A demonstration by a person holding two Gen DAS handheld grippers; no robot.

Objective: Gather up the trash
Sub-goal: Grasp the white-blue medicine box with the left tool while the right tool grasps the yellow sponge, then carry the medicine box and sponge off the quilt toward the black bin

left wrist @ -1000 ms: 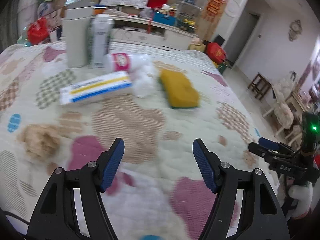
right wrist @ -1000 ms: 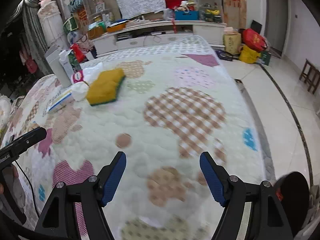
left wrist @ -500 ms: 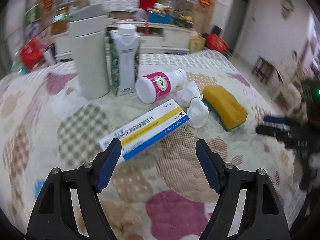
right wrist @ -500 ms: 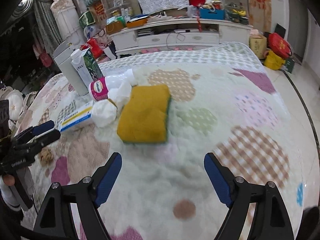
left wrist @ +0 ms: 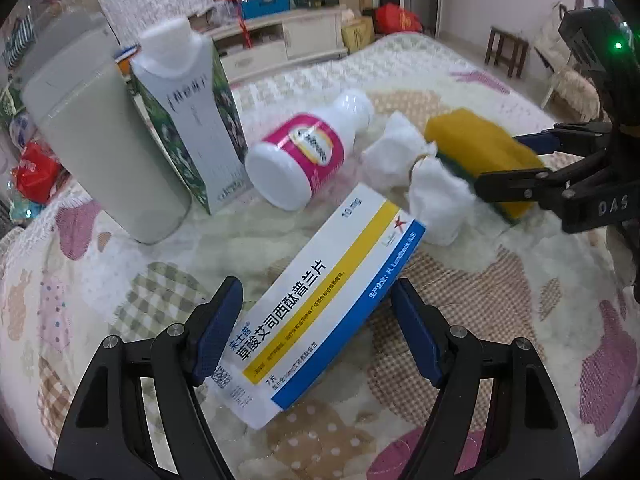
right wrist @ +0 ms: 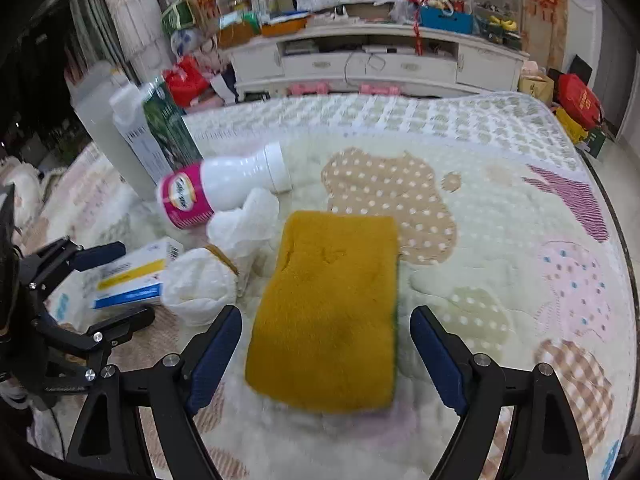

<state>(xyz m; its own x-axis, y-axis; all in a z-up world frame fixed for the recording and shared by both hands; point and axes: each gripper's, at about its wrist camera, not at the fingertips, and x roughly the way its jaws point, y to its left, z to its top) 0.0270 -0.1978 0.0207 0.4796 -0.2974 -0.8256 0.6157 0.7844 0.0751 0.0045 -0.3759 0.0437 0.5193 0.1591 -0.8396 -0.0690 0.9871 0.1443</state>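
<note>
We have advanced both grippers: left gripper (left wrist: pixel 316 330) now straddles the medicine box (left wrist: pixel 320 300), right gripper (right wrist: pixel 326 354) the sponge (right wrist: pixel 332 316); both wide open, empty, ready to close.

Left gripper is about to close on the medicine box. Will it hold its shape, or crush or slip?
The medicine box looks like thin printed card, so it probably dents under a hard squeeze. Its face shows glare and seems glossy, so it may slide between the pads. It lies flat and slanted between the open left gripper fingers, so a corner may catch first and turn it.
</note>
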